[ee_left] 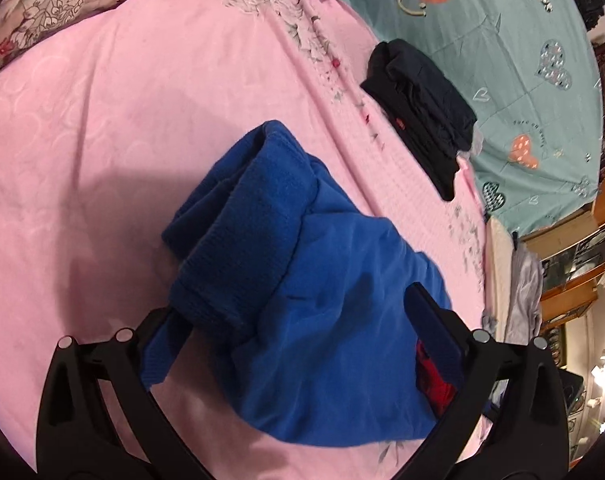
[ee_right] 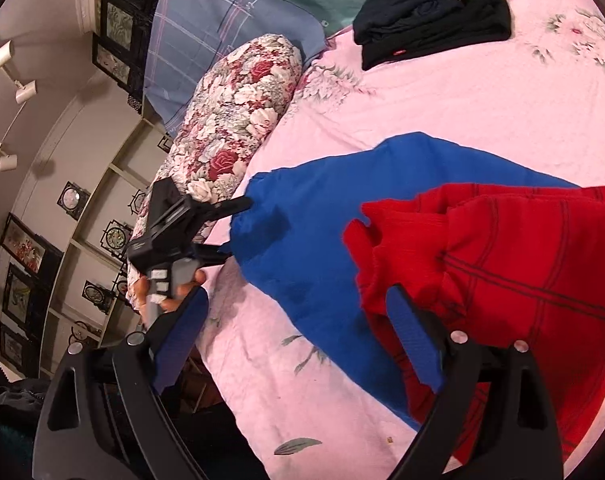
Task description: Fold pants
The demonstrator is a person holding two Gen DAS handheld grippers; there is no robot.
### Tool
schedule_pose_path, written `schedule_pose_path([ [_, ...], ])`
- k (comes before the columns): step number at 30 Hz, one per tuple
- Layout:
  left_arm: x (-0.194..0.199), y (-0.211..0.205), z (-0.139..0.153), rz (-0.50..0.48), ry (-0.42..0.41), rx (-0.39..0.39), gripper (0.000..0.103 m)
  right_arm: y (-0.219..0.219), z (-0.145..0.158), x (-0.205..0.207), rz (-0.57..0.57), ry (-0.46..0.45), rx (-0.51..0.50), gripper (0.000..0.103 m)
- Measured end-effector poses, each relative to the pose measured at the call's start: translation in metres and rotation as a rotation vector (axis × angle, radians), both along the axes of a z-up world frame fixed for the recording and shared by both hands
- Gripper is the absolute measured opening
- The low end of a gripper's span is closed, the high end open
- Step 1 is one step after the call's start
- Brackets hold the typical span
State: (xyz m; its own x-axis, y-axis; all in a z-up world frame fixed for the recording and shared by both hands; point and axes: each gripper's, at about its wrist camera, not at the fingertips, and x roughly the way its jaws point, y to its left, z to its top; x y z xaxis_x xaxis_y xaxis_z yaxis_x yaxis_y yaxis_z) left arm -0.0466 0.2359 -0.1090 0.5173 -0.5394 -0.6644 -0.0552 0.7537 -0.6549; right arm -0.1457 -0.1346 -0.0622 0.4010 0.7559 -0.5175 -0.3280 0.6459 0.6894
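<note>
Lying bunched on the pink bed (ee_left: 102,120) near its edge, the blue pants (ee_left: 302,264) sit between the spread, released fingers of the left gripper (ee_left: 298,320). The right gripper (ee_right: 302,332) is also spread, gripping nothing, beside a red garment (ee_right: 502,264). Dark folded clothes (ee_left: 422,108) rest farther up the bed.

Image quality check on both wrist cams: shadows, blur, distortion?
Left wrist: strong fisheye bending with dark corner vignette; soft shadow on the pink sheet left of the blue pants; lamp glare at lower right. Right wrist: same barrel distortion, curved wall shelves; left gripper reasonably sharp; even, warm lighting.
</note>
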Motion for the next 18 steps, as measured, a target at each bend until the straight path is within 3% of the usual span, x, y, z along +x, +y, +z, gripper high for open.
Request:
schedule_pose_path([
  [3, -0.002, -0.002, 0.001, 0.021, -0.023, 0.005, 0.100, 0.009, 0.004, -0.002, 0.024, -0.019, -0.001, 0.090],
  [4, -0.004, -0.002, 0.002, 0.022, -0.025, -0.003, 0.093, 0.013, 0.005, -0.001, 0.033, -0.020, -0.003, 0.090],
  [5, -0.005, -0.002, 0.001, 0.015, -0.017, -0.017, 0.082, 0.018, 0.005, 0.001, 0.045, -0.020, -0.007, 0.091],
  [6, -0.004, -0.002, -0.002, 0.004, 0.001, -0.034, 0.051, 0.023, 0.006, 0.001, 0.055, -0.022, -0.015, 0.091],
  [7, -0.003, -0.002, -0.005, -0.010, 0.018, -0.056, 0.047, 0.029, 0.007, 0.002, 0.068, -0.028, -0.023, 0.091],
  [12, -0.006, -0.002, -0.002, 0.003, 0.011, -0.025, 0.047, 0.058, 0.009, 0.006, 0.133, -0.031, -0.033, 0.091],
  [13, -0.006, -0.002, -0.003, 0.004, 0.014, -0.009, 0.058, 0.062, 0.009, 0.008, 0.141, -0.035, -0.042, 0.091],
  [18, -0.007, -0.004, -0.003, 0.012, -0.021, -0.028, 0.085, 0.093, 0.006, 0.008, 0.194, -0.073, -0.169, 0.090],
])
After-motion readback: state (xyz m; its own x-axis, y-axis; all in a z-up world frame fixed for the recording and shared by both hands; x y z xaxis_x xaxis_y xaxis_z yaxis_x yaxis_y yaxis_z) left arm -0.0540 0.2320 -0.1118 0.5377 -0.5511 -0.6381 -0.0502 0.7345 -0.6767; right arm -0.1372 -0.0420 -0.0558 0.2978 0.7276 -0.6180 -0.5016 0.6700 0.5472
